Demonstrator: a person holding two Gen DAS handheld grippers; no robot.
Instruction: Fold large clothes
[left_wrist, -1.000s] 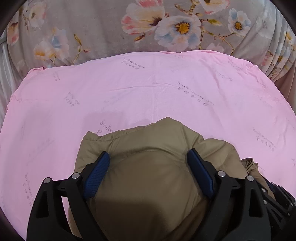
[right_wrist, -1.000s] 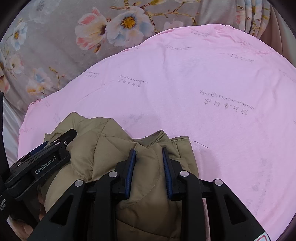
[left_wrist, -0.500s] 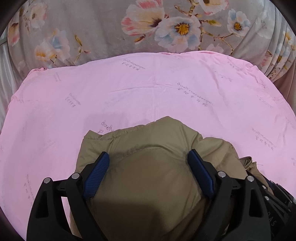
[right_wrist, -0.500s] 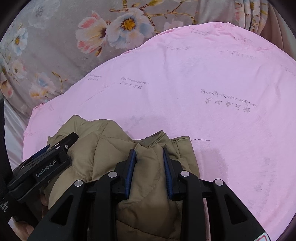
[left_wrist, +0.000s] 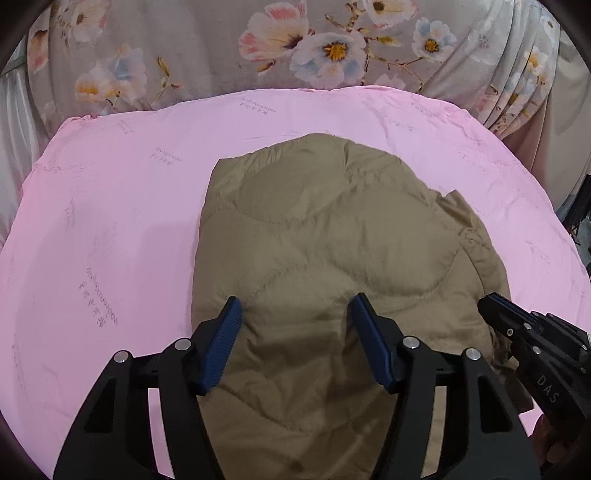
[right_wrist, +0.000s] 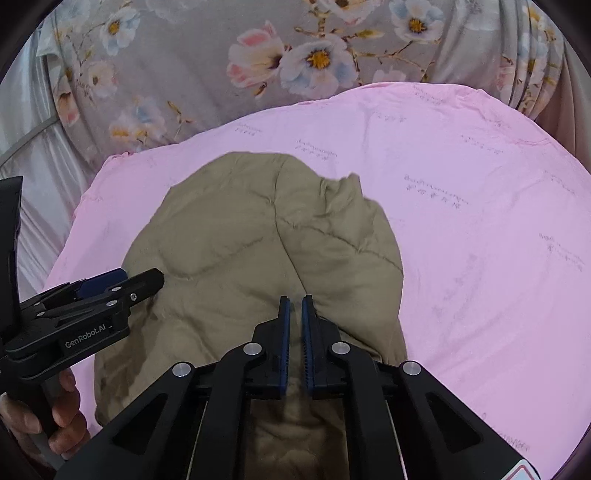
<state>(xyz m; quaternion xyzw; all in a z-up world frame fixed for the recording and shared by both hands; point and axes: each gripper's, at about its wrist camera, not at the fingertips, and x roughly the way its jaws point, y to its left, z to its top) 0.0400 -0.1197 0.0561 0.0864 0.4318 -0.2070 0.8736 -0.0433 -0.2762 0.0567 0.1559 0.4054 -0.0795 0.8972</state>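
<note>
Keep the right gripper (right_wrist: 294, 306) pinched on the jacket (left_wrist: 332, 240) (its jaws nearly closed) while the wide-open, empty left gripper (left_wrist: 295, 314) presses the padding flat.

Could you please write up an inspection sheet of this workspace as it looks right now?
Surface: pink printed bedsheet, smooth.
Job's things: quilted khaki padded jacket lying spread on the sheet.
Clutter: nothing seen.
Grippers: left tongs open over the jacket's near edge; right tongs nearly closed, a narrow gap showing, whether they pinch fabric is unclear.
Cables: nothing seen.
Surroundings: grey floral curtain behind the bed.
</note>
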